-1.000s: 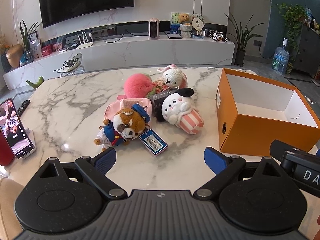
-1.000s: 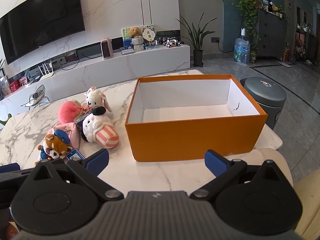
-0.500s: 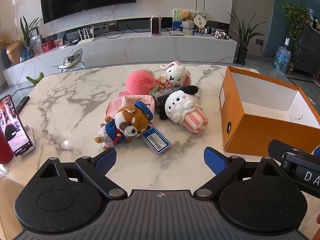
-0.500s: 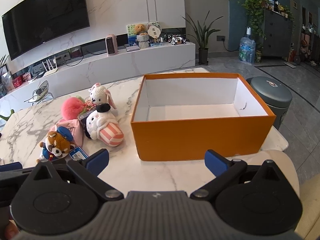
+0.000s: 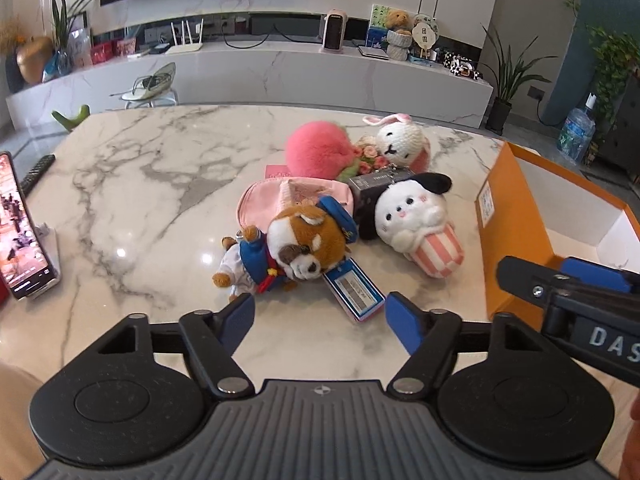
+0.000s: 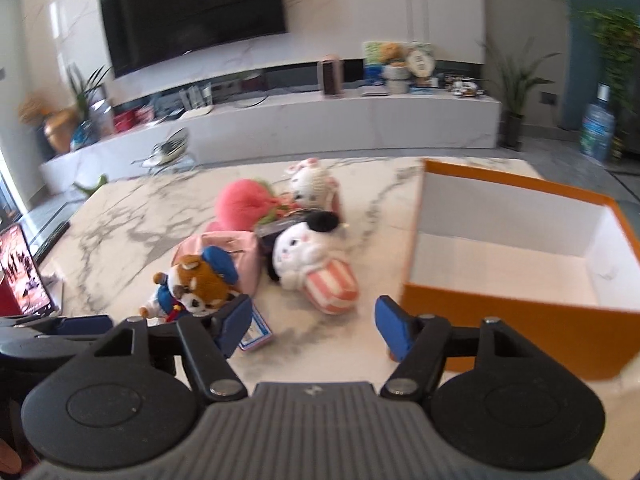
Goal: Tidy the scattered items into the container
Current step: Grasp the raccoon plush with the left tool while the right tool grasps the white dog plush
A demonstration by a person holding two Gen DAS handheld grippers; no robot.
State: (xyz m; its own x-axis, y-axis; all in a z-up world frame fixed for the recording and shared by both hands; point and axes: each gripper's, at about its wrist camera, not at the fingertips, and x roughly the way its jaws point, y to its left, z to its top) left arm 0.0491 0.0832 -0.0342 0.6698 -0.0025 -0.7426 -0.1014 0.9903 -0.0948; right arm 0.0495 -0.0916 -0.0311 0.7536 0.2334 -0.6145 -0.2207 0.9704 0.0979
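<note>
Both grippers have swung toward the toy pile at twelve o'clock on the worktop, left gripper and right gripper with fingers spread, orange box at two o'clock still empty, so picking begins.

- The toys lie in one cluster on the tabletop, to the left of the box.
- The bear toy is in front, resting on the pouch.
- The card lies just beside the bear toy, on its right.
- The dog toy lies between the bear toy and the box.
- The ball and the rabbit toy lie behind.
- The phone stands far left.
</note>
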